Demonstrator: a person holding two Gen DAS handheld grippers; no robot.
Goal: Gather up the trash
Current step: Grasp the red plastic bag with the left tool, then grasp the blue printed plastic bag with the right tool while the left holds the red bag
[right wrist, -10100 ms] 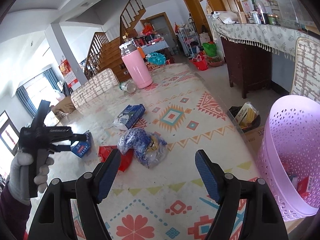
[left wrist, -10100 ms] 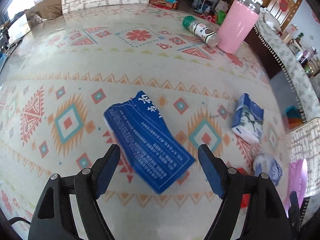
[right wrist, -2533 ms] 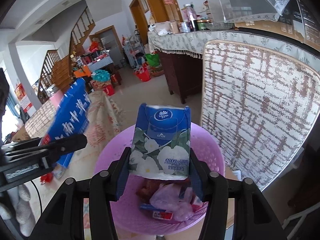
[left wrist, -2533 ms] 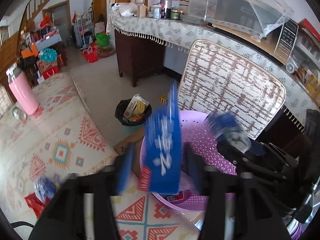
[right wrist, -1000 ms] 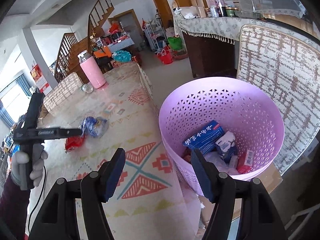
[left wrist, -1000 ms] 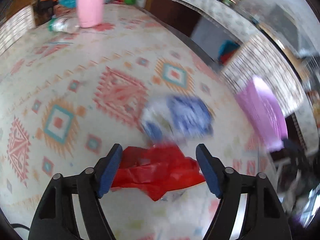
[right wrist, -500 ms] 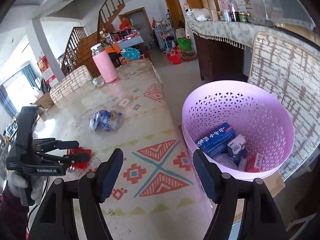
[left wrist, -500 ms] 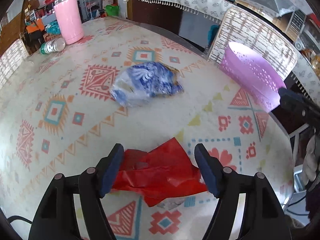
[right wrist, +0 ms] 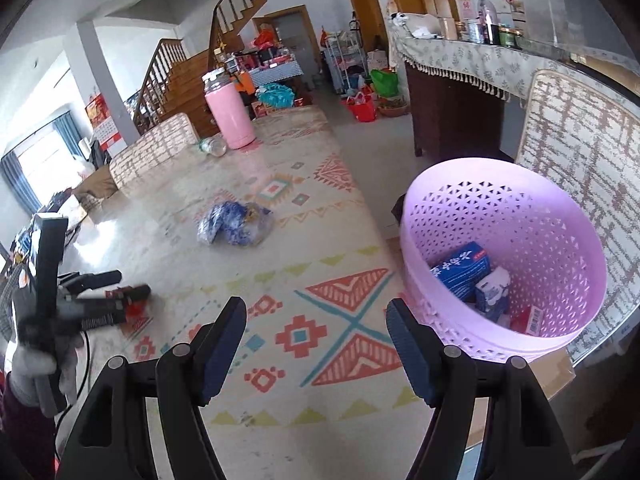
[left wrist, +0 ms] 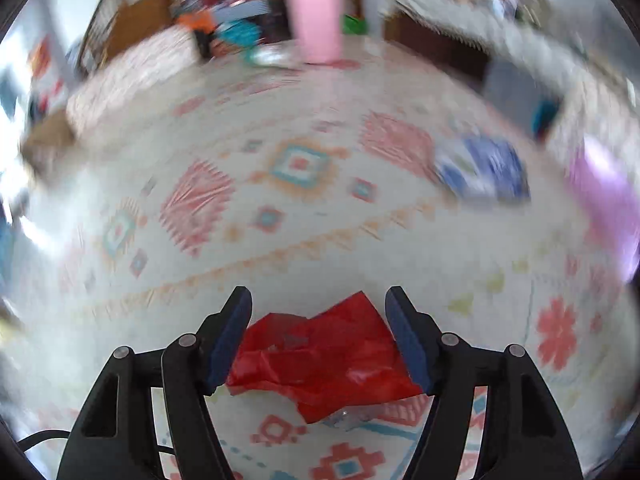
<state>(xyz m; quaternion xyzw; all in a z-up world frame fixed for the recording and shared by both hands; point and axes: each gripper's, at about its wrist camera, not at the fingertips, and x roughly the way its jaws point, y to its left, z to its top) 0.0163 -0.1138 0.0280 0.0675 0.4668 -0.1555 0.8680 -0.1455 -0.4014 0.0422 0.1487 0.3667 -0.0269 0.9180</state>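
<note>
1. Jaws on my left gripper (left wrist: 318, 336) stand wide apart, straddling the red plastic wrapper (left wrist: 324, 364); the wrapper lies crumpled on the patterned surface (left wrist: 280, 208) between the blue pads, and I cannot tell whether either pad touches it.
2. Jaws on my right gripper (right wrist: 316, 344) are also spread wide and hold nothing, hanging above the surface just beside the pink basket (right wrist: 448, 320).
3. I see a blue packet (right wrist: 460, 270) and a small tissue pack (right wrist: 494, 290) lying inside the basket.
4. I see a blue-and-clear plastic bag (right wrist: 234, 224) lying crumpled mid-surface, well apart from both grippers.
5. At the far end a pink flask (right wrist: 228, 114) stands upright with a bottle (right wrist: 212, 146) on its side next to it.
</note>
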